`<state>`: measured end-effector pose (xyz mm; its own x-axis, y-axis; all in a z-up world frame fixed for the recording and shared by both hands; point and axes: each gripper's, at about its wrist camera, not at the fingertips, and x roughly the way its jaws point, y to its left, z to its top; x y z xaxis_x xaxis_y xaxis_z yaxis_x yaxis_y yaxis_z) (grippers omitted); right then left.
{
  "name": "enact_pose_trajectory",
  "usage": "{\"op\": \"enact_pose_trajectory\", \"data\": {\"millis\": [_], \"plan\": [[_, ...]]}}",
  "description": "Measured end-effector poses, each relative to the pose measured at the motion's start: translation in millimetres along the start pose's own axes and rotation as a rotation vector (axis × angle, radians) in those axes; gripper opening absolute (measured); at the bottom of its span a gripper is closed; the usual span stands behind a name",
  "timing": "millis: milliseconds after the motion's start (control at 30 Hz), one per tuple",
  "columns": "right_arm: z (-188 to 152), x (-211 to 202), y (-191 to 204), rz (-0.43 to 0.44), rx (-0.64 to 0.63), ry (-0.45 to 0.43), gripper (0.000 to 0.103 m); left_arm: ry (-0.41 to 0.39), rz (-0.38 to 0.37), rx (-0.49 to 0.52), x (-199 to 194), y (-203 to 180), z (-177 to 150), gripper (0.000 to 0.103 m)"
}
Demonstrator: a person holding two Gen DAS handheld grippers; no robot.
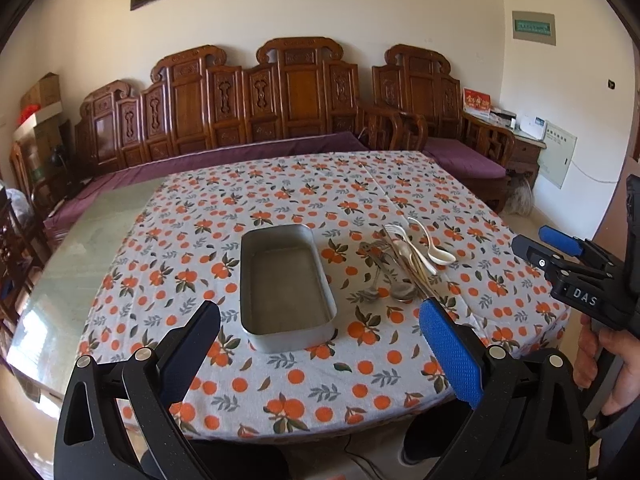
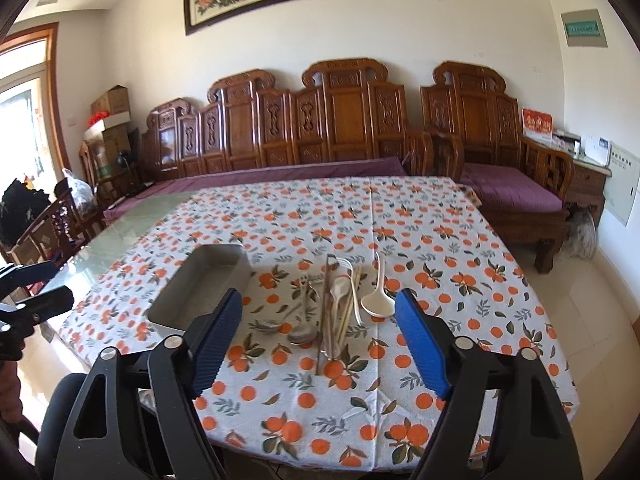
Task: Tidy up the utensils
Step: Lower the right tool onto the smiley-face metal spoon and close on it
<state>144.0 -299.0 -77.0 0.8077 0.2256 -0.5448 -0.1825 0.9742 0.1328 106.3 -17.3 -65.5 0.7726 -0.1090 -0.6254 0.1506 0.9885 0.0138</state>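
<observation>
An empty metal tray (image 1: 256, 334) sits on the orange-print tablecloth, also in the right wrist view (image 2: 164, 312). A pile of utensils (image 1: 400, 264) lies right of it: metal spoons (image 2: 302, 334), forks, chopsticks (image 2: 344, 320) and a white ceramic spoon (image 2: 376, 306). My left gripper (image 1: 320, 312) is open above the tray's near end, holding nothing. My right gripper (image 2: 318, 300) is open and empty, hovering just short of the pile; it also shows at the right edge of the left wrist view (image 1: 560, 256).
The table's near edge (image 2: 320, 456) is close below both grippers. Bare glass tabletop (image 1: 92, 240) lies left of the cloth. A carved wooden sofa (image 1: 280, 112) with purple cushions stands behind the table, and a chair (image 2: 52, 224) at left.
</observation>
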Motion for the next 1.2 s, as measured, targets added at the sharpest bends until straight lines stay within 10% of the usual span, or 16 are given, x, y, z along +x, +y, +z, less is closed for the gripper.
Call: {"op": "enact_pose_trajectory", "data": {"millis": [1200], "plan": [[-30.7, 245.8, 28.8, 0.141, -0.148, 0.409, 0.03, 0.166, -0.105, 0.021, 123.6, -2.0, -6.5, 0.073]]}}
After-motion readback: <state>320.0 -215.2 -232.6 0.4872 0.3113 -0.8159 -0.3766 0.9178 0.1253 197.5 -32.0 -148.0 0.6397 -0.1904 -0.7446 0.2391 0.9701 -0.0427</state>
